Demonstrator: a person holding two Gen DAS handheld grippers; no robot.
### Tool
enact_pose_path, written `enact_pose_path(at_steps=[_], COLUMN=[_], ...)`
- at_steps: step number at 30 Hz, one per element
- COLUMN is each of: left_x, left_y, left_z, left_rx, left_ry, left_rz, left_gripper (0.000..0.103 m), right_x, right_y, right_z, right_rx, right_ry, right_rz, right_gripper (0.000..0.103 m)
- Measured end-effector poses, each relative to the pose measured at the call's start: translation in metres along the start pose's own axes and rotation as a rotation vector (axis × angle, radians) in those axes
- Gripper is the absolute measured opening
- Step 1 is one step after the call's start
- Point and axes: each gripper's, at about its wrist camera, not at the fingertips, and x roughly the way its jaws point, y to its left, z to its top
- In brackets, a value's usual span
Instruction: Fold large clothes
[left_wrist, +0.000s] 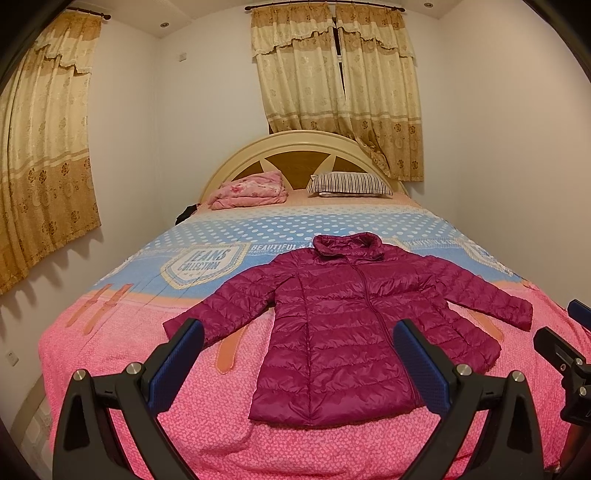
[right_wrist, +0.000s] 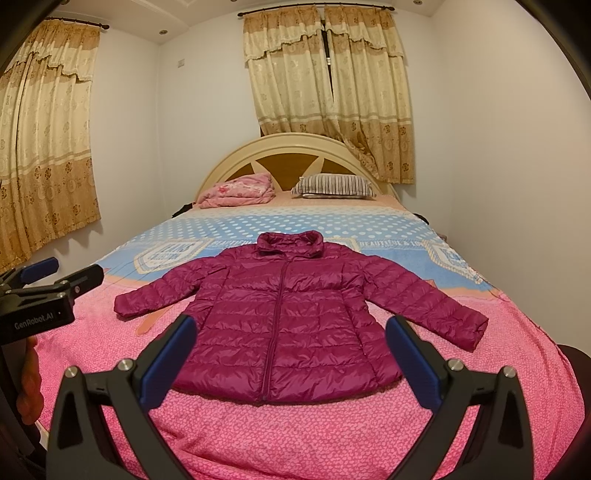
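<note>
A magenta quilted puffer jacket (left_wrist: 340, 317) (right_wrist: 280, 317) lies flat on the bed, front up, zipped, collar toward the headboard and both sleeves spread outward. My left gripper (left_wrist: 299, 354) hovers above the foot of the bed, open, its blue-padded fingers (left_wrist: 177, 362) framing the jacket's hem without touching it. My right gripper (right_wrist: 290, 350) is likewise open over the hem, nothing between its fingers. The right gripper (left_wrist: 565, 332) shows at the right edge of the left wrist view. At the left edge of the right wrist view, the left gripper (right_wrist: 62, 273) appears.
The bed (left_wrist: 129, 350) has a pink and blue printed cover. A folded pink blanket (left_wrist: 251, 190) and a striped pillow (left_wrist: 351, 184) lie by the cream headboard (left_wrist: 295, 142). Walls and curtains (left_wrist: 44, 166) close in on the left and behind. A hand (right_wrist: 29, 373) shows at lower left.
</note>
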Motion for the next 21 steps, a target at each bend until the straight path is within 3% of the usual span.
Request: enact_pose_path(at_steps=[15, 21], left_x=[0.002, 0.030], left_y=[-0.001, 0.000], left_z=[-0.001, -0.008], left_rx=[0.003, 0.008], left_ry=[0.011, 0.043], left_rz=[0.002, 0.011], left_gripper=[0.102, 0.102], right_x=[0.004, 0.033], right_y=[0.003, -0.017], right_z=[-0.003, -0.015], right_rx=[0.000, 0.032], right_ry=[0.020, 0.090], right_rz=[0.015, 0.022], right_gripper=[0.103, 0.103])
